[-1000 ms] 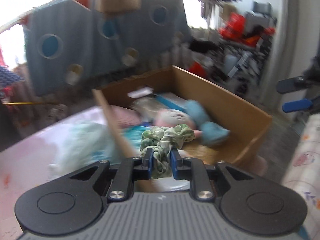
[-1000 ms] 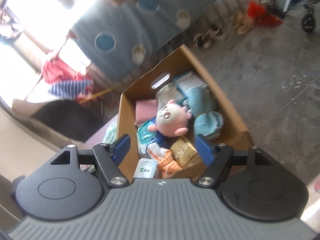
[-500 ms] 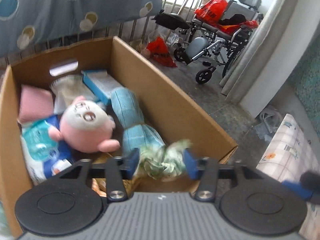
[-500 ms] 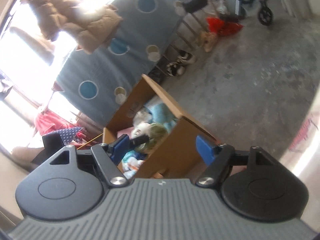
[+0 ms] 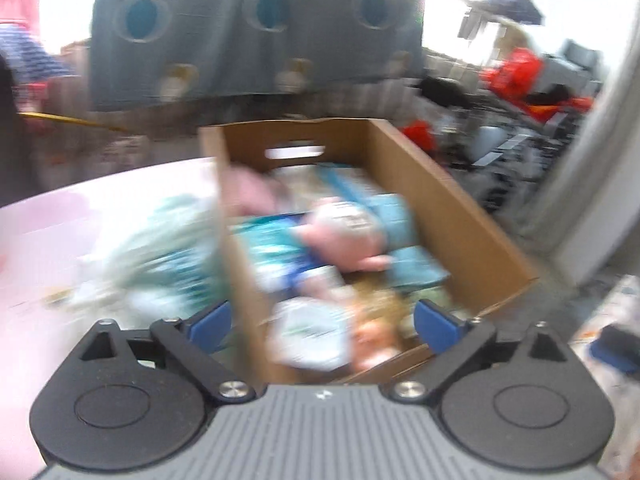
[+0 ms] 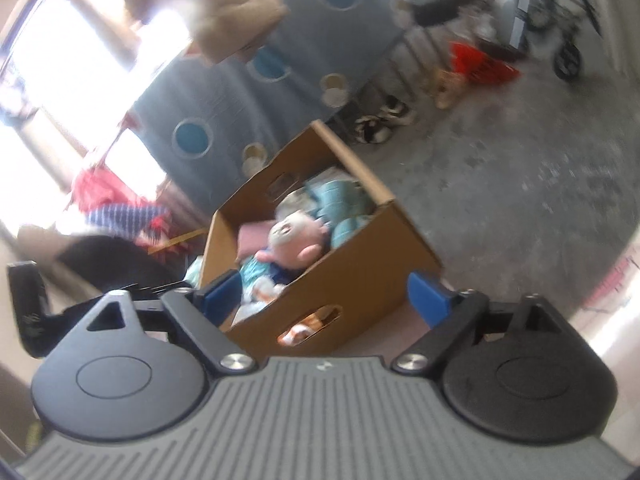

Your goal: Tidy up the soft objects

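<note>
A brown cardboard box (image 5: 460,216) stands at the edge of a pink table and holds several soft things. Among them are a pink plush doll (image 5: 344,236), light blue rolled cloths (image 5: 416,268) and packets. The left wrist view is blurred by motion. My left gripper (image 5: 320,322) is open and empty above the box's near end. My right gripper (image 6: 326,296) is open and empty, back from the box (image 6: 360,276); the doll (image 6: 294,238) shows inside.
A pale green-white bundle (image 5: 152,256) lies on the pink table (image 5: 60,232) left of the box. A grey-blue dotted cloth (image 5: 256,40) hangs behind. A wheelchair (image 6: 560,36), shoes (image 6: 380,124) and red bags sit on the concrete floor (image 6: 520,168) to the right.
My left gripper opened and let go of the green scrunchie into the box, then pulled back and swung left. My right gripper turned, bringing the box back into view.
</note>
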The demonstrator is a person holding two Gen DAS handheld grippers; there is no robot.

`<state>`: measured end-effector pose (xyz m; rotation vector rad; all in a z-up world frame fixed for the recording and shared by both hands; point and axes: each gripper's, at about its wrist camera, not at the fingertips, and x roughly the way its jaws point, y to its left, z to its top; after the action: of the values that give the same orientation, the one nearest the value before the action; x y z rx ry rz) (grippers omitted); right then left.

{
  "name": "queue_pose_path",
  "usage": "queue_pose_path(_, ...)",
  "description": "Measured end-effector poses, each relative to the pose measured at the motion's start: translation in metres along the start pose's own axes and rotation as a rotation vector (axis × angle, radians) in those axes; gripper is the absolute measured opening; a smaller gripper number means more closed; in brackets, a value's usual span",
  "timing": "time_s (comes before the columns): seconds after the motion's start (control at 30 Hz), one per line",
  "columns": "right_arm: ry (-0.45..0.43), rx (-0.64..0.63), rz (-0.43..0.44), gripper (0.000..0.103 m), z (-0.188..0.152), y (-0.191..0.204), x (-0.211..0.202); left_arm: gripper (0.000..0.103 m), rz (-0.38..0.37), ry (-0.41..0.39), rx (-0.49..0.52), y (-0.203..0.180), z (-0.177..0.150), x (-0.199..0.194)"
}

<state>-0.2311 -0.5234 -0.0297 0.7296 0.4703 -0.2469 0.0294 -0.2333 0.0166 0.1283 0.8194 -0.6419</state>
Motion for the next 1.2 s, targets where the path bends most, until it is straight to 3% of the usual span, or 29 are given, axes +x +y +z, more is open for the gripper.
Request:
queue_pose_path(0.03,0.008,-0.034,0.001,0.102,0.0,0.009,0.002,0.101,0.041,0.004,-0.015,0.008,-0.007,-0.008)
queue_pose_path(0.13,0.037,-0.147,-0.002,0.102,-0.005,0.039,0.013,0.102,0.142,0.035,-0.083,0.029,-0.029,-0.025)
queue_pose_path(0.23,0.063,-0.252,-0.025,0.102,-0.013,0.066,0.027,0.103,0.212,0.017,-0.118,0.043,-0.046,-0.039)
queue_pose_path(0.4,0.09,-0.416,-0.079,0.102,-0.032,0.107,0.049,0.103,0.315,-0.037,-0.06,0.044,-0.062,-0.053)
queue_pose_path(0.57,0.103,-0.481,-0.096,0.102,-0.047,0.133,0.057,0.103,0.327,-0.034,0.007,0.038,-0.062,-0.055)
queue_pose_path(0.73,0.111,-0.486,-0.09,0.102,-0.049,0.146,0.061,0.103,0.289,-0.045,-0.025,0.039,-0.064,-0.062)
queue_pose_path(1.2,0.148,-0.461,-0.116,0.102,-0.043,0.143,0.074,0.103,0.321,-0.035,-0.072,0.041,-0.058,-0.06)
